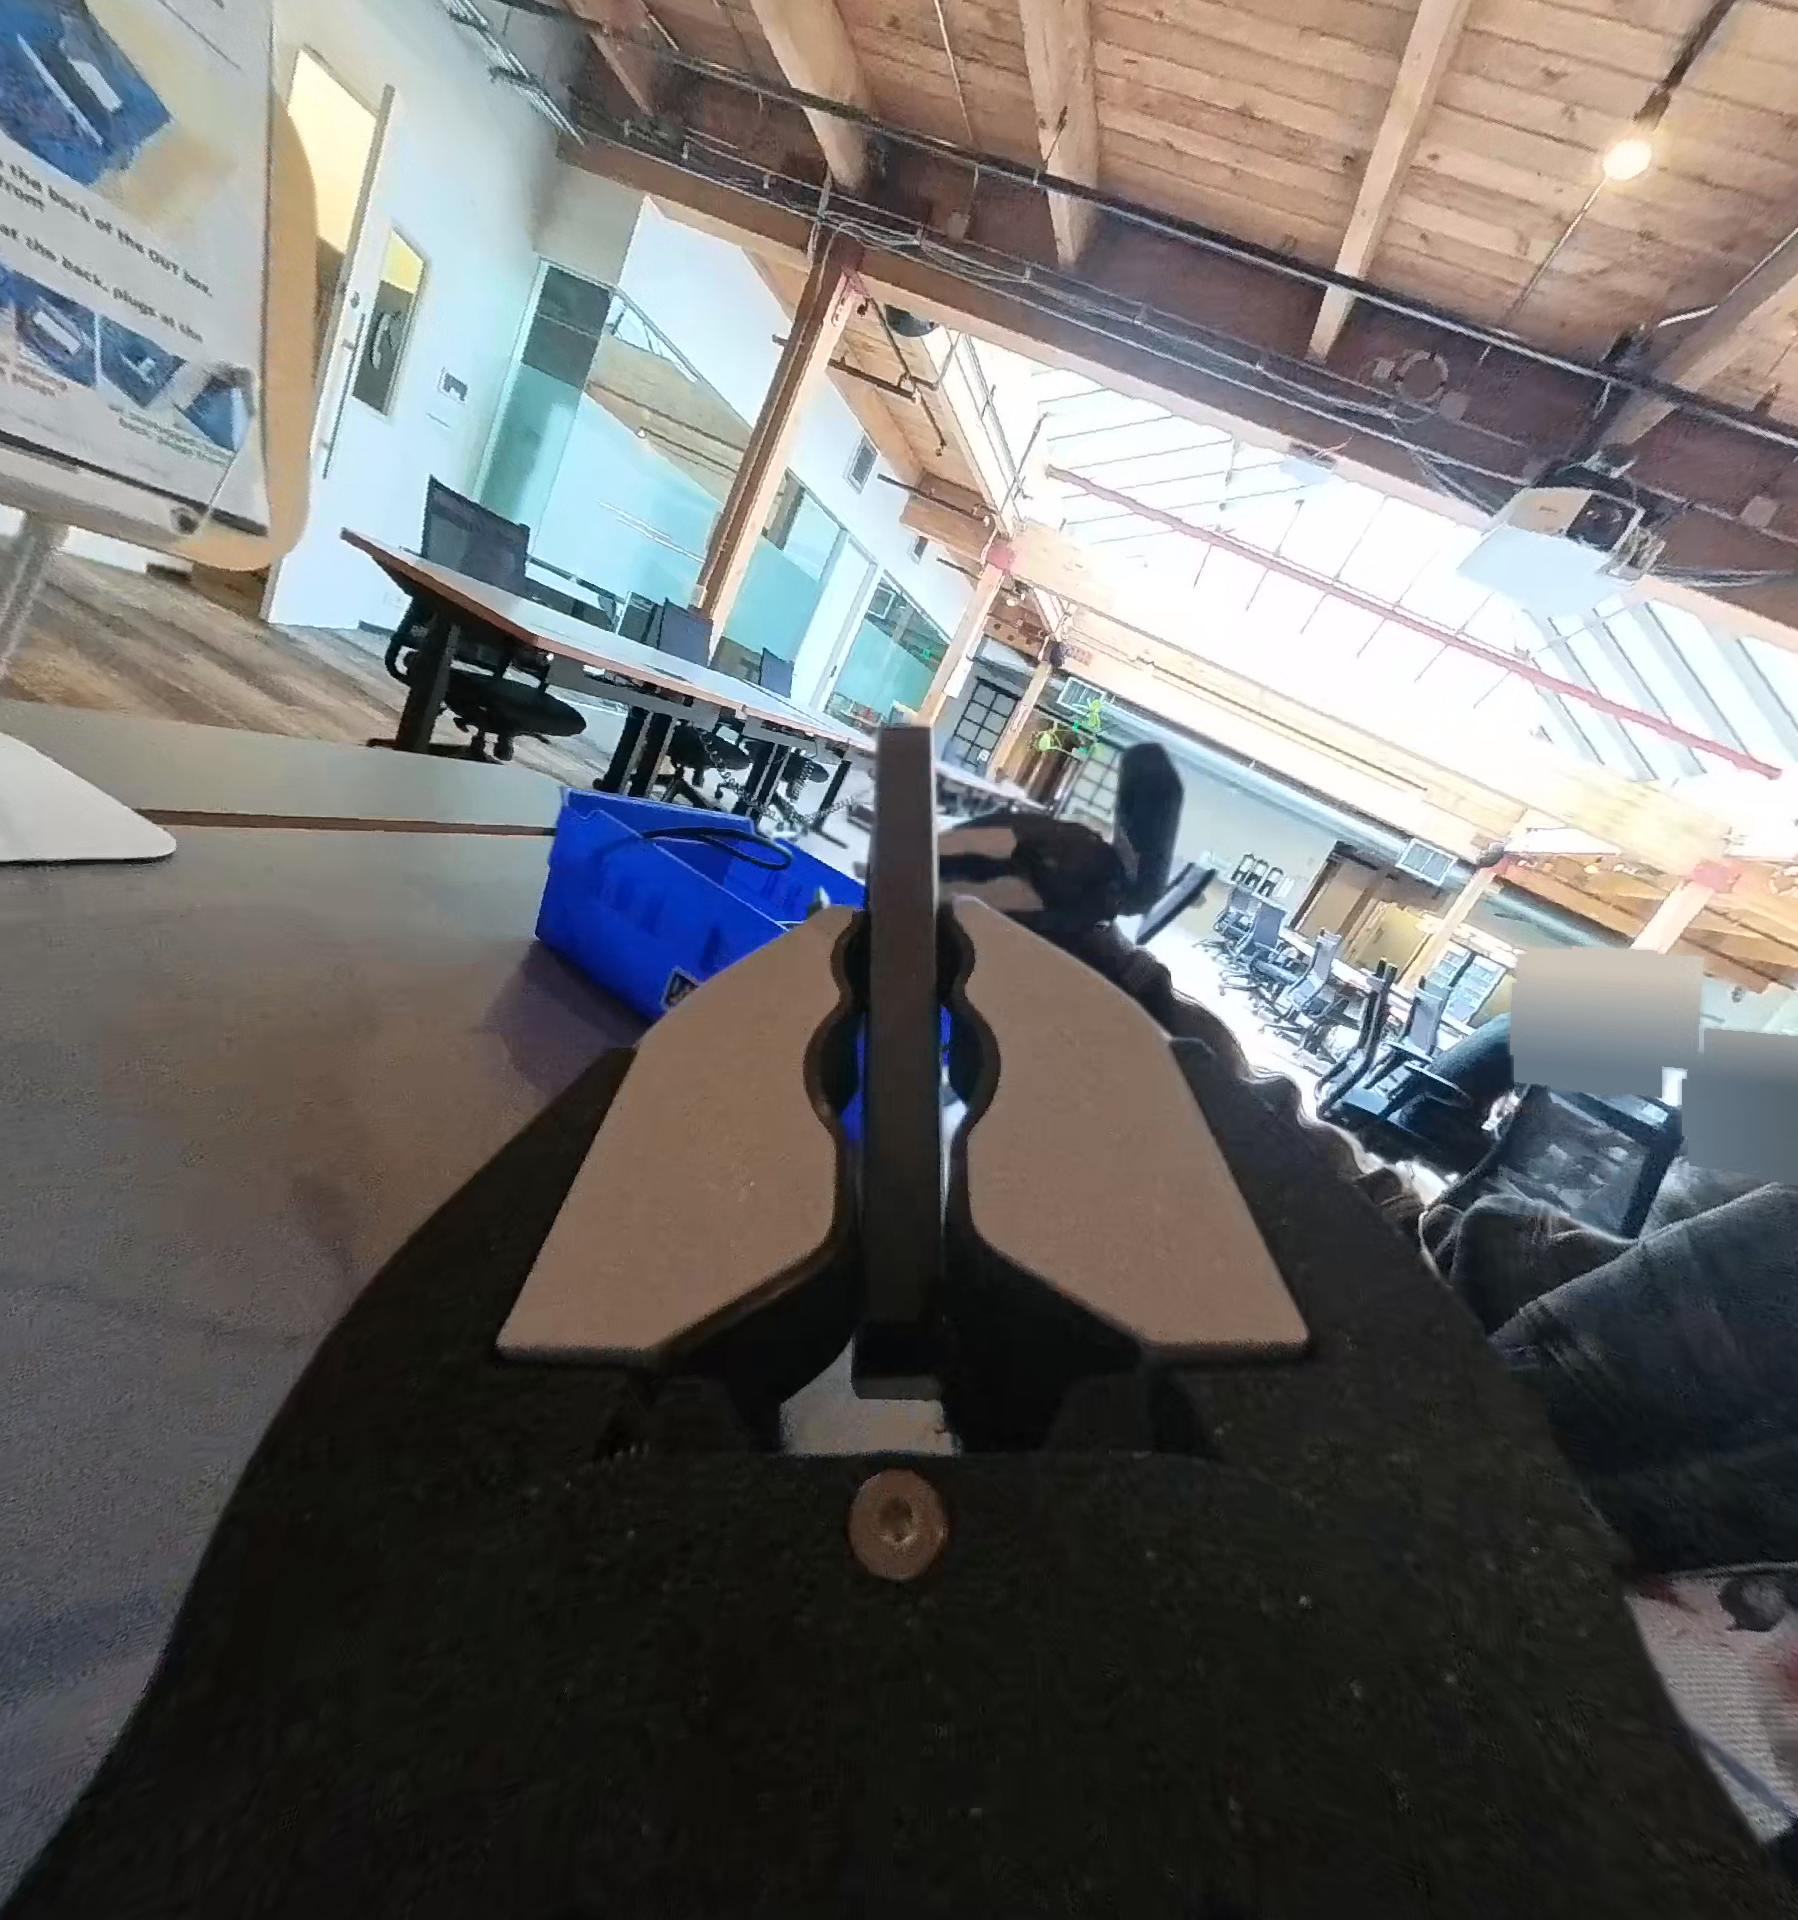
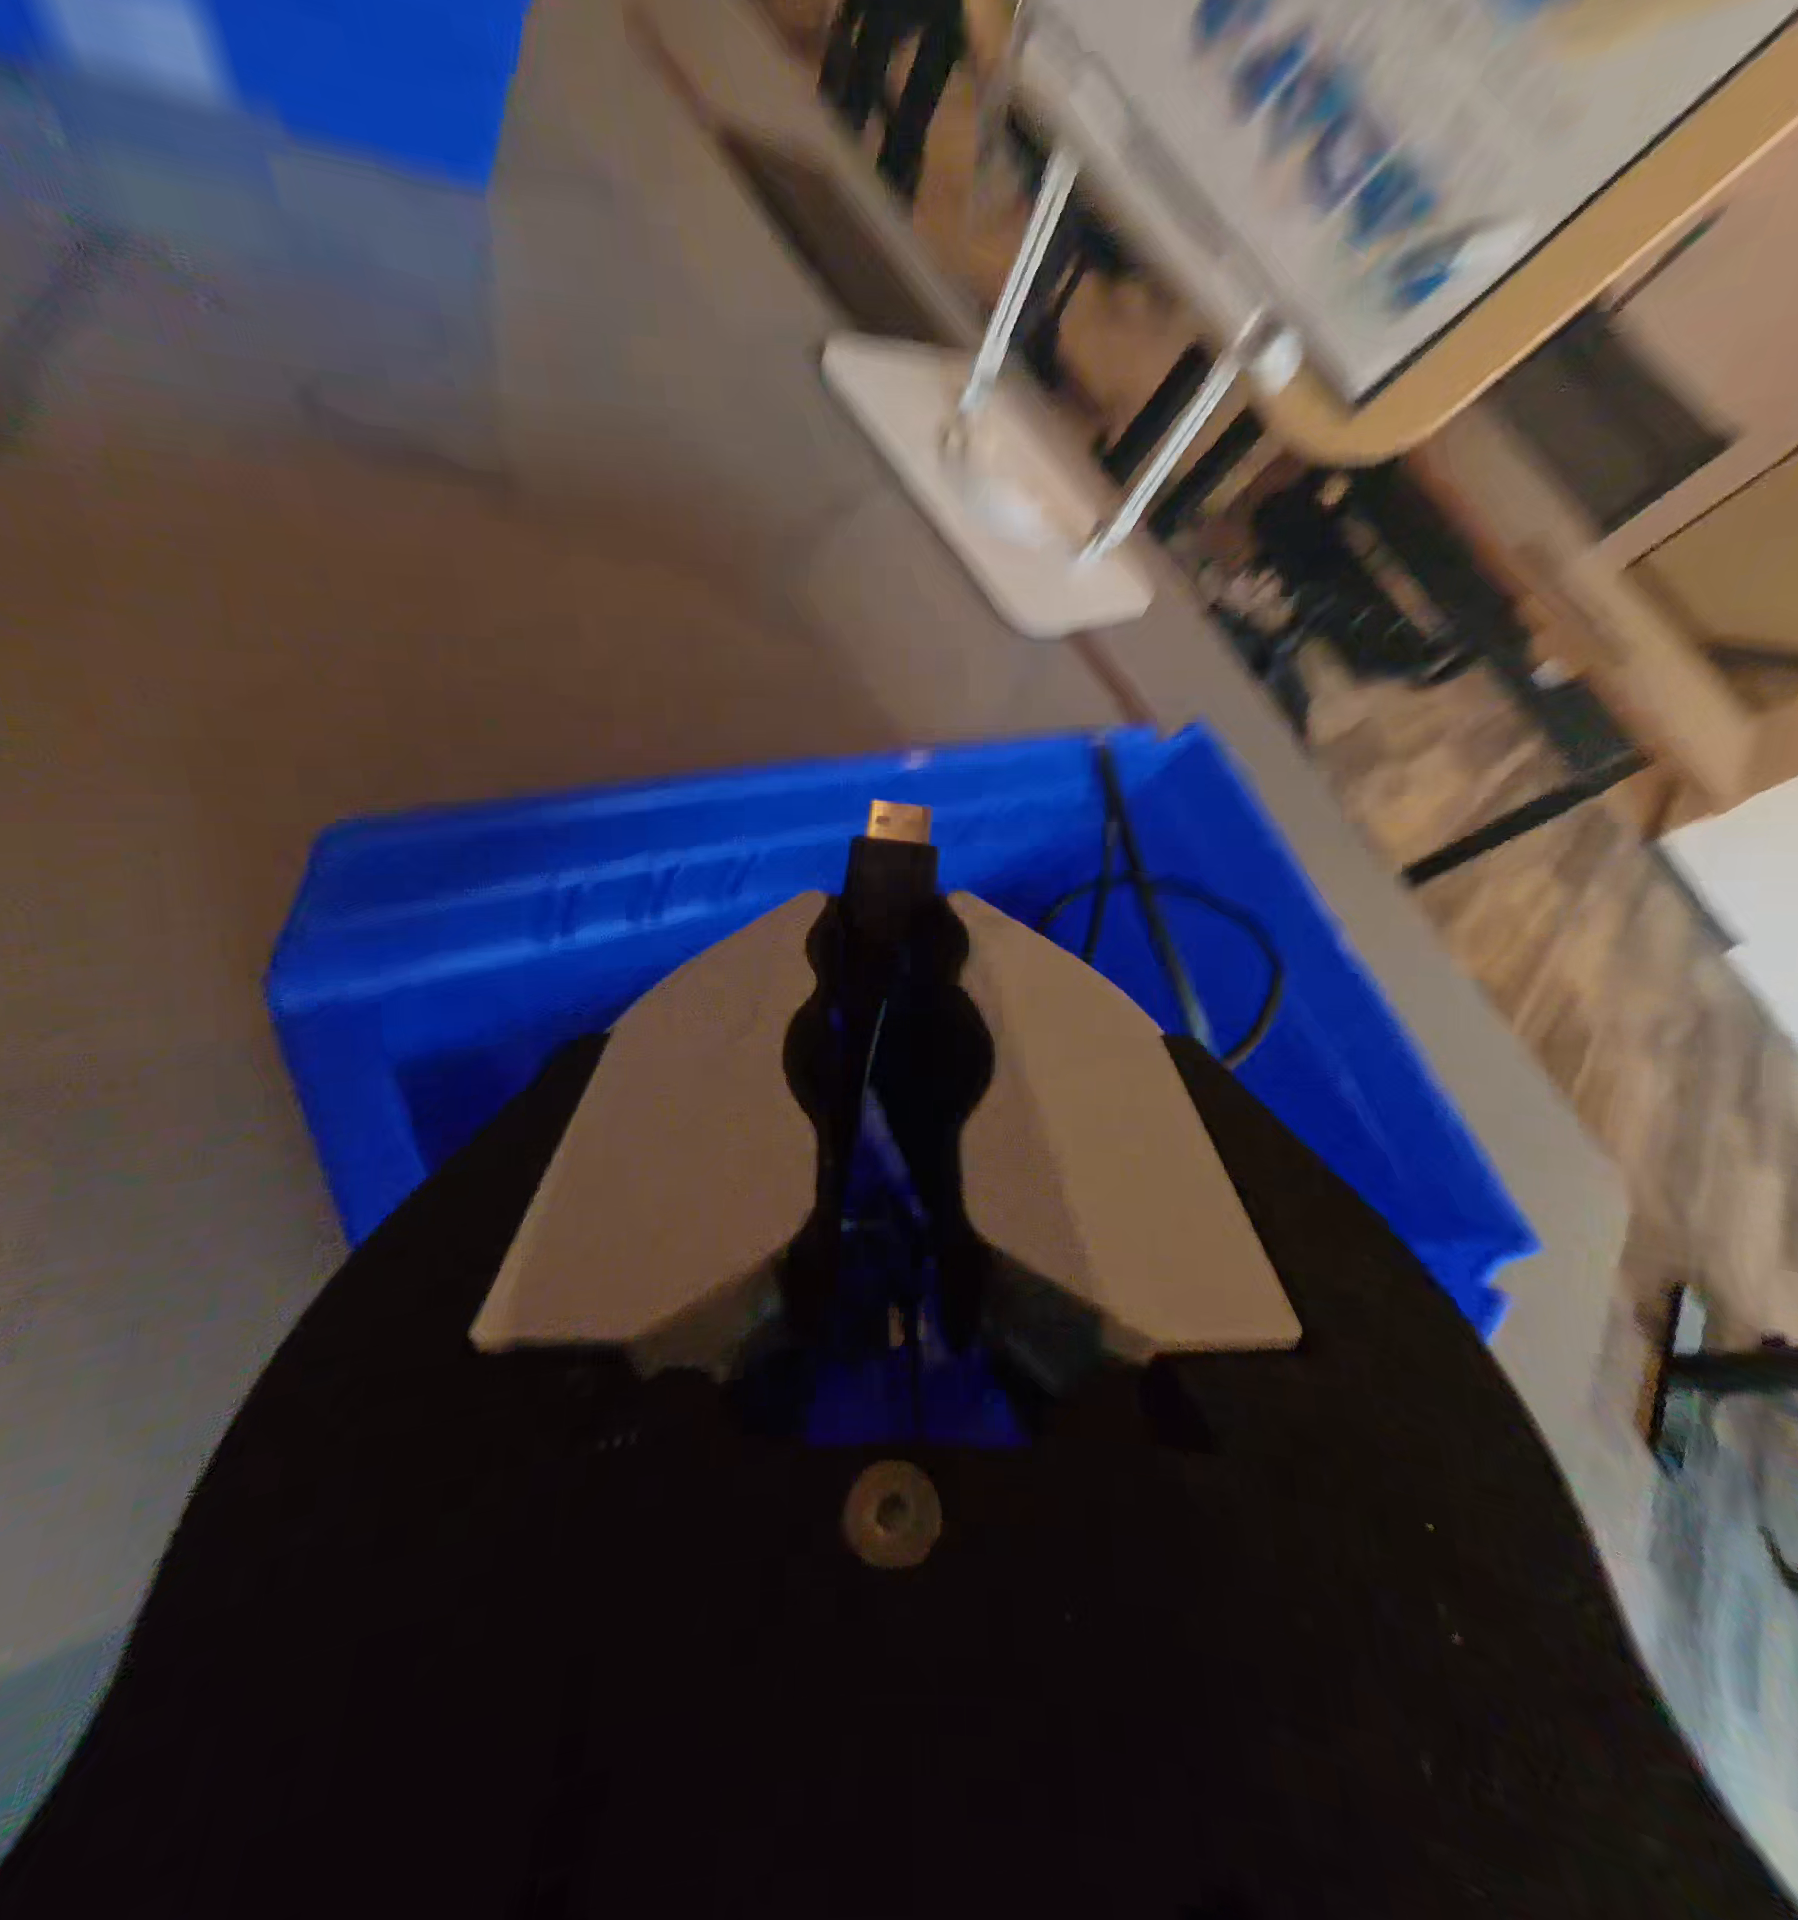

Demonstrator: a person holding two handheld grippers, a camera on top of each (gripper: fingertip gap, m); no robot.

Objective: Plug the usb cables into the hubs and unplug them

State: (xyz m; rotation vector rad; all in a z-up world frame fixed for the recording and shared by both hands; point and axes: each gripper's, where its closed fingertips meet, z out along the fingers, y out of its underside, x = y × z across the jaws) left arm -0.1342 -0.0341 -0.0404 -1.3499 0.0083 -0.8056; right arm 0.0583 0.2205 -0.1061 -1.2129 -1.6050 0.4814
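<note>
My left gripper (image 1: 903,920) is shut on a flat black USB hub (image 1: 905,997), held edge-on and upright above the dark table. Beyond it the other gripper (image 1: 1061,847) shows as a dark blurred shape. My right gripper (image 2: 890,904) is shut on a black USB plug (image 2: 893,868) whose metal tip sticks out past the fingertips. It hovers over a blue bin (image 2: 666,914) that holds a loop of black cable (image 2: 1175,956). The same blue bin (image 1: 656,904) shows in the left wrist view behind the hub.
A sign on a white stand (image 1: 33,790) stands on the table at the far left; it also shows in the right wrist view (image 2: 988,468). A second blue bin (image 2: 355,73) lies at the top left. A person's dark sleeve (image 1: 1684,1351) is at the right.
</note>
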